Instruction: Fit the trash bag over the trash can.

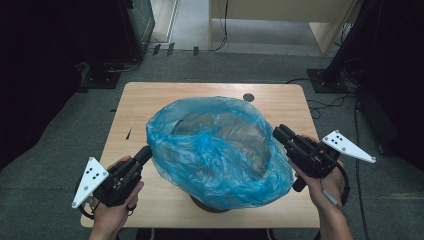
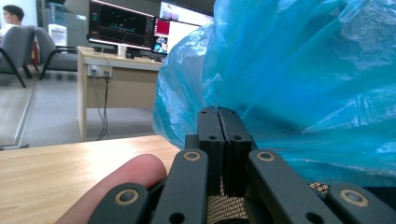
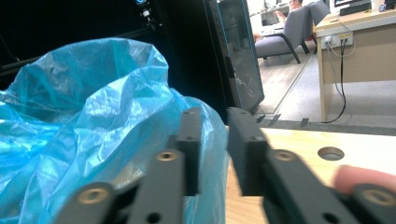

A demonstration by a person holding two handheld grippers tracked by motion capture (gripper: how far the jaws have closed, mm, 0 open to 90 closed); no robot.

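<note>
While the crumpled blue plastic bag (image 1: 217,147) sits billowed over a dark base in the middle of the bench (image 1: 150,100), my left gripper (image 2: 218,116) rests at its near left edge, jaws pressed together with nothing visibly caught. My right gripper (image 3: 212,140) stands parted, the bag's right edge between its jaws.

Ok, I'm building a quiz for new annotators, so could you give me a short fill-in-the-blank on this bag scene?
1. The large plastic bag on the table is coloured ____.
2. In its own view, the jaws of the left hand-held gripper are ____.
3. In its own view, the jaws of the right hand-held gripper are ____, with a gap between them.
4. The table top is made of ____.

Missing words: blue; shut; open; wood
</note>
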